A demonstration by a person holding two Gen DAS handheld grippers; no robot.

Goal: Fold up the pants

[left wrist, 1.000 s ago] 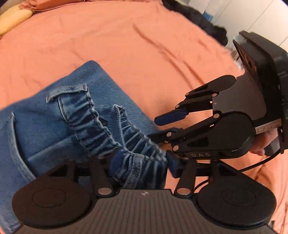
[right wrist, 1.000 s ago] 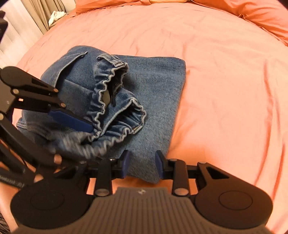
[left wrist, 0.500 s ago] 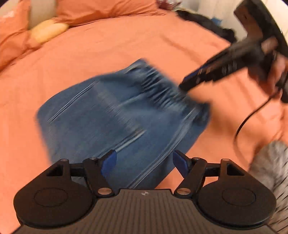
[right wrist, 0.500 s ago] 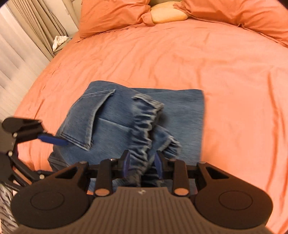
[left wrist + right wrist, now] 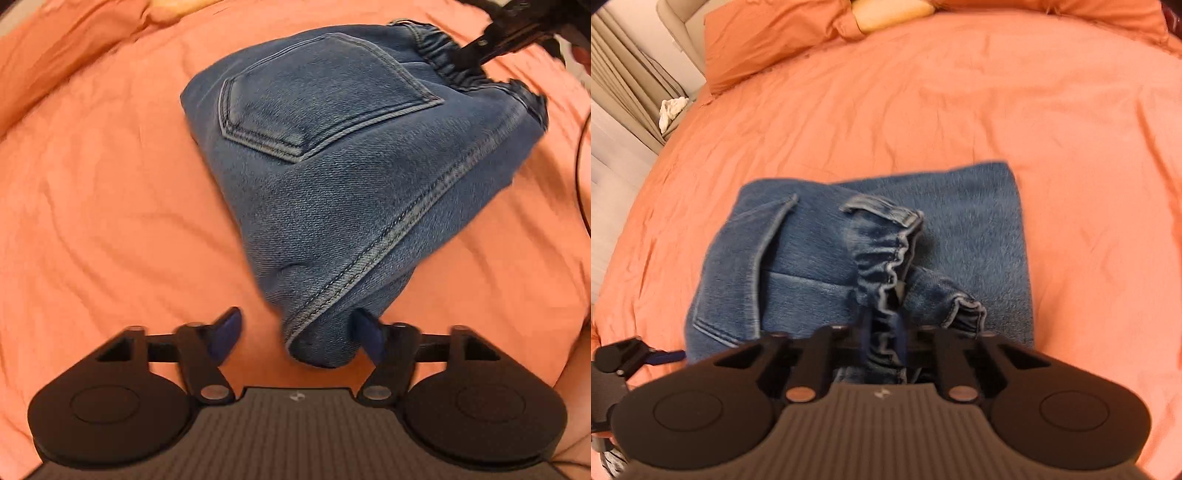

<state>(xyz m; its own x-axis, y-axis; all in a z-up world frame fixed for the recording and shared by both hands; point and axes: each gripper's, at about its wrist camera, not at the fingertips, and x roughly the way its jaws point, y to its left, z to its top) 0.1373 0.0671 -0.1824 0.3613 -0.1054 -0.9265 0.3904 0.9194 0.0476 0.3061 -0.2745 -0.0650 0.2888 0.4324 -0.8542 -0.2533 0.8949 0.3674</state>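
Blue denim pants (image 5: 332, 155) lie folded on the orange bed sheet (image 5: 103, 206), back pocket up. My left gripper (image 5: 297, 338) is open, with the near corner of the pants between its blue fingers, against the right one. My right gripper (image 5: 882, 341) is shut on the elastic waistband (image 5: 886, 266) and holds it bunched above the folded pants (image 5: 979, 221). In the left wrist view the right gripper's fingers (image 5: 476, 51) reach the waistband at the far right. The left gripper's fingertip (image 5: 666, 356) shows at the left edge of the right wrist view.
Orange pillows (image 5: 768, 37) and a yellow cushion (image 5: 890, 13) lie at the head of the bed. Curtains (image 5: 624, 81) and a white cloth (image 5: 672, 109) are off the bed's left side. A black cable (image 5: 578, 155) hangs at the right.
My left gripper let go of the waistband, opened and moved to the pants' far corner. My right gripper closed on the waistband and lifted it.
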